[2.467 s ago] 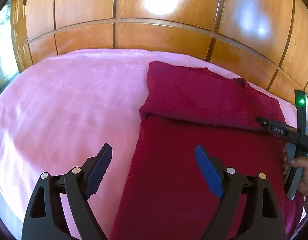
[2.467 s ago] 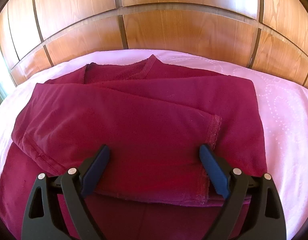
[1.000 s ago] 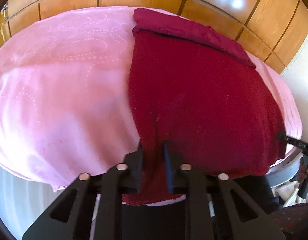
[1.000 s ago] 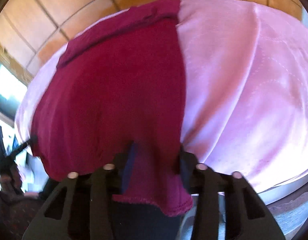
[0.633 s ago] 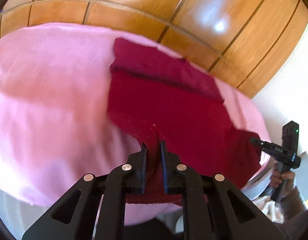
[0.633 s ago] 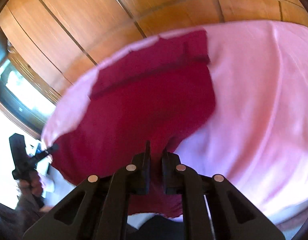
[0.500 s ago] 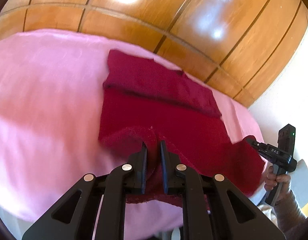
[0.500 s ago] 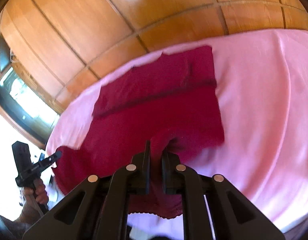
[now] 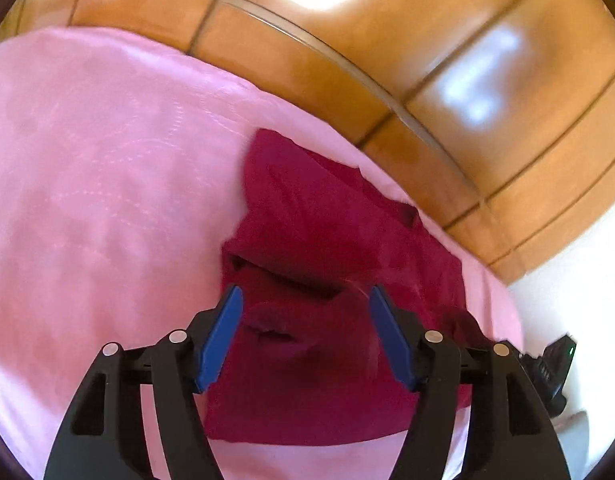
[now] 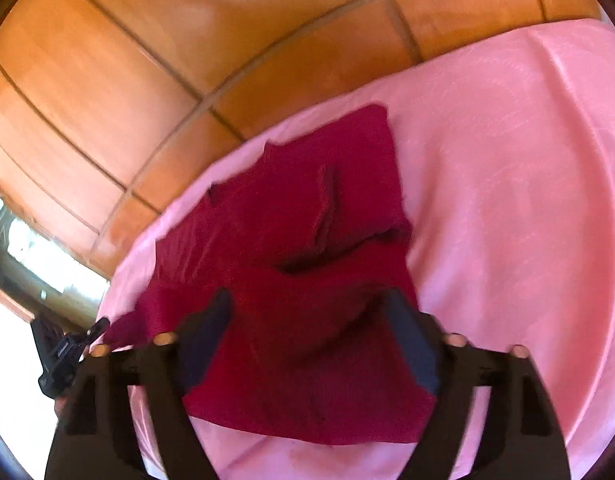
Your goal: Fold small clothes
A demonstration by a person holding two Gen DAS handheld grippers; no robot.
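A dark red garment (image 9: 327, 264) lies folded over on itself on the pink bedspread (image 9: 99, 184), its near half laid loosely onto the far half. It also shows in the right wrist view (image 10: 307, 280). My left gripper (image 9: 305, 336) is open and empty, just above the garment's near left part. My right gripper (image 10: 307, 340) is open and empty above the garment's near right part; this view is blurred. Each gripper's body shows at the other view's edge: the right gripper (image 9: 555, 368) and the left gripper (image 10: 63, 352).
A glossy wooden panelled wall (image 9: 387, 40) stands right behind the bed. The pink bedspread (image 10: 527, 160) stretches wide to both sides of the garment. A window (image 10: 35, 256) shows at the left in the right wrist view.
Both grippers were shut on the garment's near hem and carried it forward over the garment. Now both have opened and let go, and the hem lies on the folded garment.
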